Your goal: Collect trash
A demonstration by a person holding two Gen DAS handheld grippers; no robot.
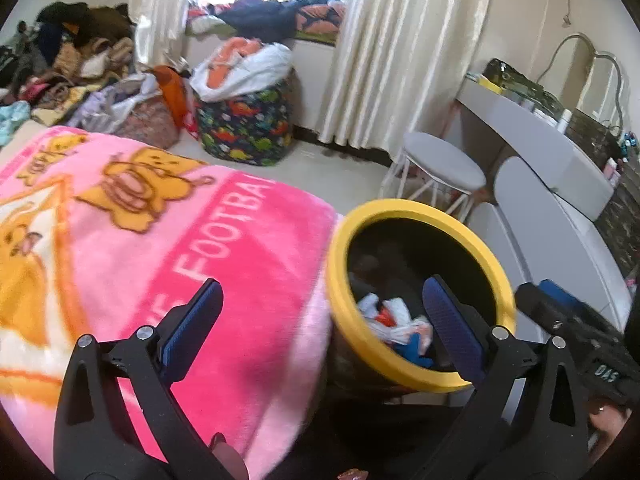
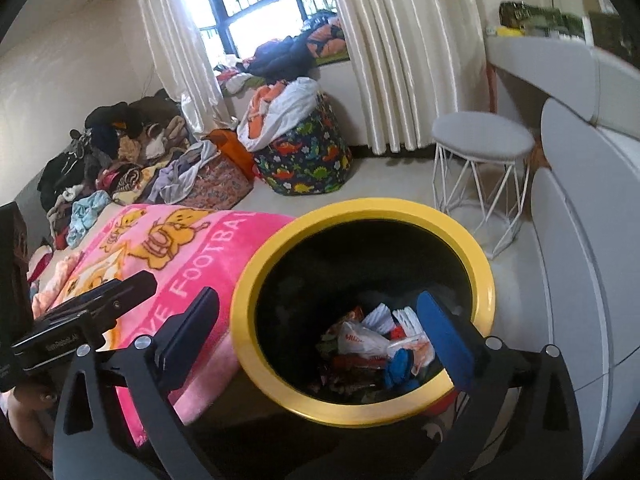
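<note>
While both grippers' jaws gape empty, yellow-rimmed bin (image 2: pixel 362 316), dim interior, jumbled wrappers (image 2: pixel 368 340) hard to identify.

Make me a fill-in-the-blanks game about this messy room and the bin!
1. The bin has a rim colored ____.
2. The pink blanket shows the word ____.
3. The stool stands beside the white ____.
4. Both the left claw and right claw are ____, holding nothing.

Missing words: yellow; FOOTBALL; curtain; open
</note>
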